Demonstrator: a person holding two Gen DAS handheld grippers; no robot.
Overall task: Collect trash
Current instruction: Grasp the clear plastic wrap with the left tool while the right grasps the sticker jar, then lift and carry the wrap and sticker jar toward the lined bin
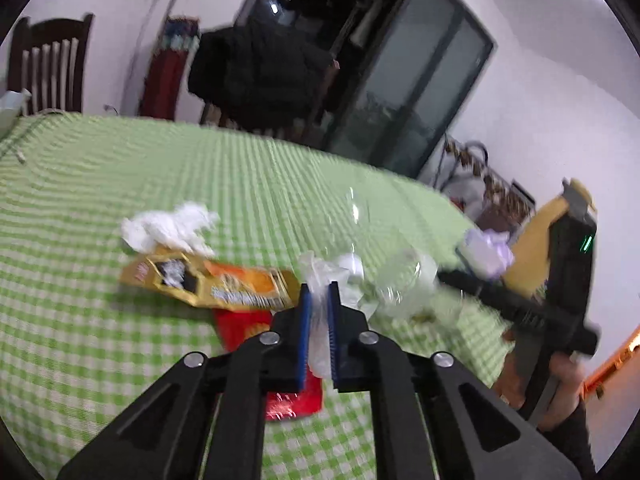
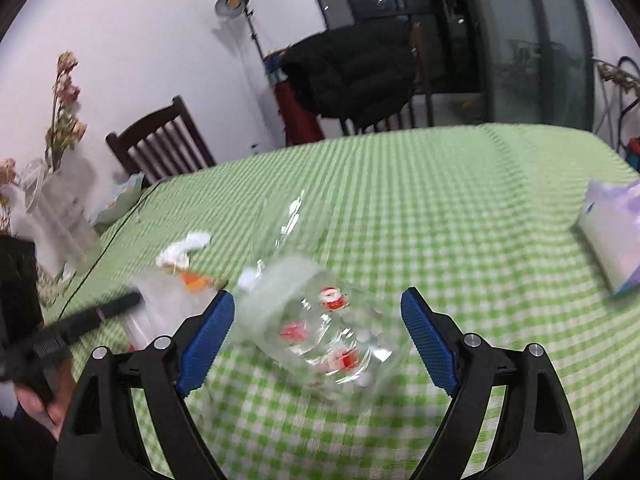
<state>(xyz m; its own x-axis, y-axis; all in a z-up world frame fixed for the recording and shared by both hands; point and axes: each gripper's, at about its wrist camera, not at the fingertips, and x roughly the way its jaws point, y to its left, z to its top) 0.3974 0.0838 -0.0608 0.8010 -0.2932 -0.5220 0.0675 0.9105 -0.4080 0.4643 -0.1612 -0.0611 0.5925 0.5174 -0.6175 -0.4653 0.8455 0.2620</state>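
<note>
Left gripper [image 1: 319, 300] clamped on crumpled clear plastic bag [image 1: 320, 276], frame centre. Right gripper [image 2: 318, 320] jaws wide apart around clear Santa-printed plastic wrapper [image 2: 332, 328], not touching.

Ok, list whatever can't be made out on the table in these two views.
- Red packet: left wrist view, mostly hidden behind the left gripper.
- Clear plastic bag: right wrist view, motion-blurred, printed figures unreadable.
- Yellow wrapper: left wrist view, lettering blurred.
- Tissue pack: right wrist view, cut off by the edge.
</note>
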